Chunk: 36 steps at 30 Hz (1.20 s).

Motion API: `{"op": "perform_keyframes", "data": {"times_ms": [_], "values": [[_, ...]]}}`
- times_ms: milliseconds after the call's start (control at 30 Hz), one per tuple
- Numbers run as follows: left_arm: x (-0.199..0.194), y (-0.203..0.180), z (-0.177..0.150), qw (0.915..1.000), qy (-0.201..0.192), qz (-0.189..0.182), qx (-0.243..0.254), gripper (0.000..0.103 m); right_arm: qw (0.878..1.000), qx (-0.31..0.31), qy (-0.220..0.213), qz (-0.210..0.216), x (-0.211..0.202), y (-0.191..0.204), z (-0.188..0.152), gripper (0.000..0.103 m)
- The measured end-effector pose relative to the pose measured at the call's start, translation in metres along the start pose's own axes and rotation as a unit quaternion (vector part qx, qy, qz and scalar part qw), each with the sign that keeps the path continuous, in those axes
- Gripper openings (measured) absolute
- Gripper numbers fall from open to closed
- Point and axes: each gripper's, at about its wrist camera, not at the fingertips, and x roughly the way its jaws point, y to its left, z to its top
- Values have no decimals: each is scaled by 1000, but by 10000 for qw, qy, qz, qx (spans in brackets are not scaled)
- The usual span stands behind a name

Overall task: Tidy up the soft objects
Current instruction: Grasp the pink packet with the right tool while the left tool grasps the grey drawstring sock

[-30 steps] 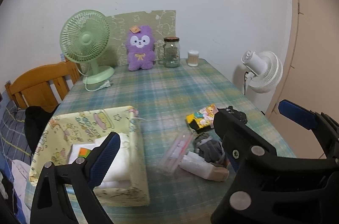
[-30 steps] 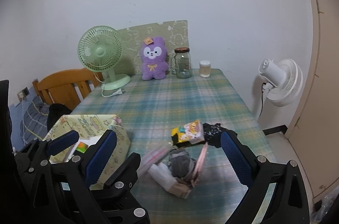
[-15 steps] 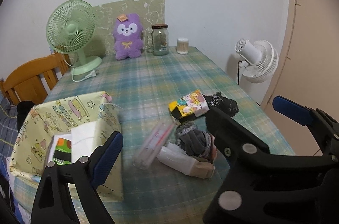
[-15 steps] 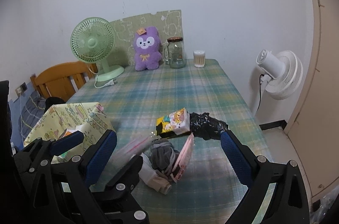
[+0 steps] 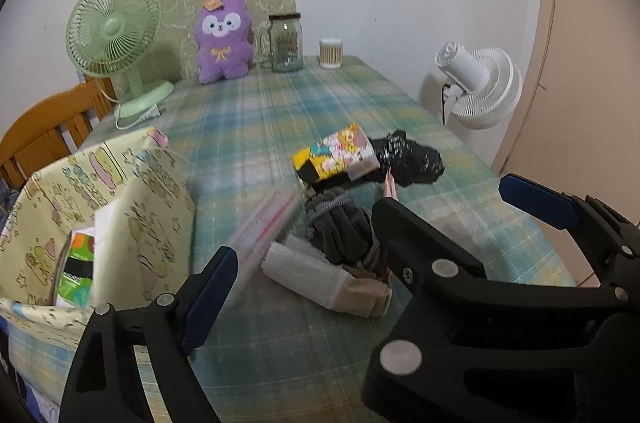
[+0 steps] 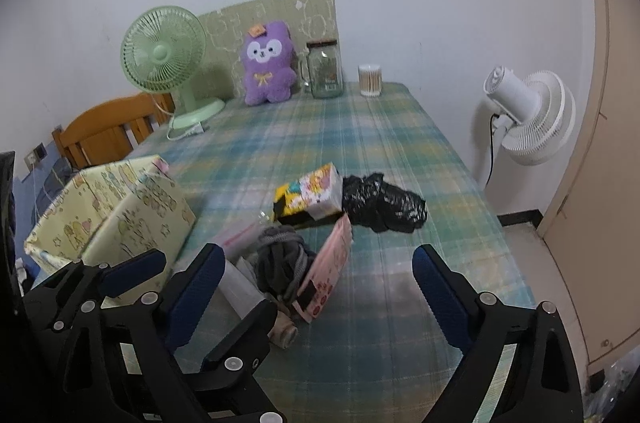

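Observation:
A pile lies mid-table: rolled grey socks [image 5: 340, 235] [image 6: 280, 263], a clear zip bag [image 5: 268, 223], a white-and-beige roll [image 5: 320, 275] and a pink packet [image 6: 328, 267] standing on edge. Behind it are a cartoon-printed pack [image 5: 340, 155] [image 6: 312, 195] and a crumpled black bag [image 5: 408, 159] [image 6: 384, 207]. A yellow patterned fabric box [image 5: 152, 191] [image 6: 120, 215] stands open at the left. My left gripper [image 5: 366, 217] and right gripper [image 6: 318, 251] hover just short of the pile, fingers interleaved. Both jaws are closing, wide apart, pressing on nothing.
Along the back wall stand a green fan [image 5: 116, 35], a purple plush [image 5: 222, 39], a glass jar [image 5: 286, 43] and a cotton-swab tub [image 5: 331, 53]. A white fan [image 6: 528, 115] stands off the table's right edge. A wooden chair [image 6: 108, 131] is at the left.
Both grippers have come down and forward toward the pile, which now looms larger and closer. The fabric box has slid toward the left edge of the left wrist view.

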Motion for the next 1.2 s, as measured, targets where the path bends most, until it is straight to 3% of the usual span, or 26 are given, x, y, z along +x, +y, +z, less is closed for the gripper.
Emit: {"op": "perform_keyframes", "data": {"times_ms": [300, 467, 700, 833, 933, 1200], "values": [[23, 1, -2, 9997, 219, 72, -60, 80, 9992, 251, 290, 65, 25, -10, -5, 75], [31, 2, -1, 9994, 313, 92, -65, 68, 9984, 346, 435, 128, 38, -12, -5, 60], [42, 3, 0, 9991, 417, 92, -76, 65, 9970, 407, 656, 50, 55, -14, -7, 47], [44, 1, 0, 9991, 419, 67, -20, 65, 9964, 436, 726, 14, 59, -18, -8, 36], [46, -3, 1, 9991, 404, 90, 56, 65, 9959, 480, 761, -26, 60, -22, -9, 22], [54, -11, 4, 9990, 414, 82, 158, 65, 9933, 785, 828, 176, 69, -36, -11, 21]]}}
